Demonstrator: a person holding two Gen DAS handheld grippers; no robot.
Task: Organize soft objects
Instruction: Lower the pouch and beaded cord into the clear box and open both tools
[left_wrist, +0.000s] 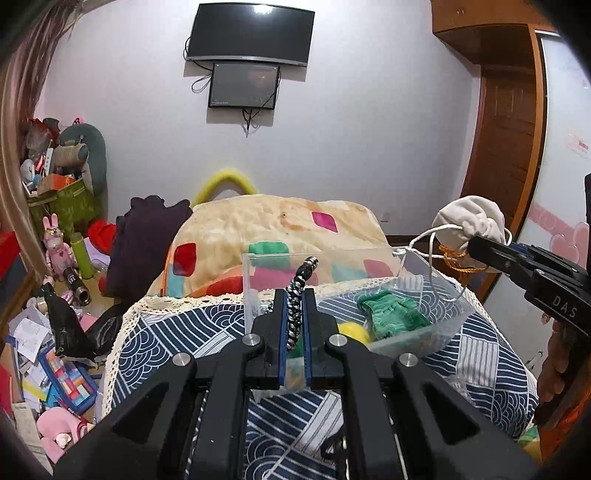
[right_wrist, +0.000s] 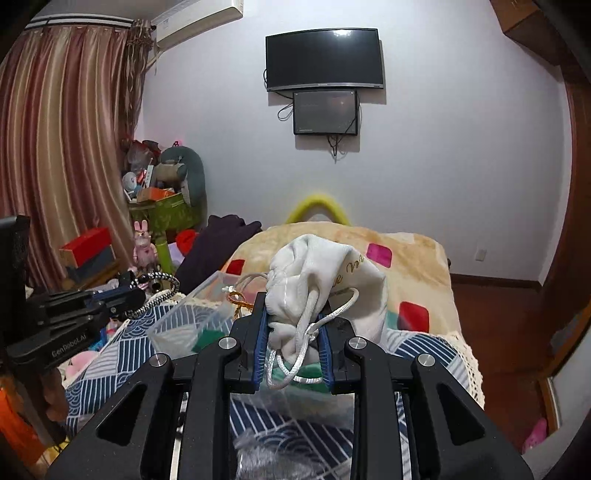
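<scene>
My left gripper (left_wrist: 294, 295) is shut on a black-and-white braided cord (left_wrist: 300, 295), held above the near edge of a clear plastic bin (left_wrist: 436, 325) on the bed. The bin holds a green knitted piece (left_wrist: 391, 314) and a yellow ball (left_wrist: 354, 330). My right gripper (right_wrist: 295, 314) is shut on a white drawstring pouch (right_wrist: 325, 273), held in the air to the right of the bin (right_wrist: 184, 321). In the left wrist view the pouch (left_wrist: 469, 219) and right gripper (left_wrist: 476, 245) show at the right. In the right wrist view the left gripper (right_wrist: 136, 295) and cord (right_wrist: 164, 284) show at the left.
The bed has a blue wave-pattern cover (left_wrist: 177, 332) and a cream blanket with coloured patches (left_wrist: 273, 221). A dark garment (left_wrist: 144, 240) hangs at the bed's left side. The floor at left is crowded with toys, papers and boxes (left_wrist: 55, 350). A wooden door (left_wrist: 502, 155) stands at right.
</scene>
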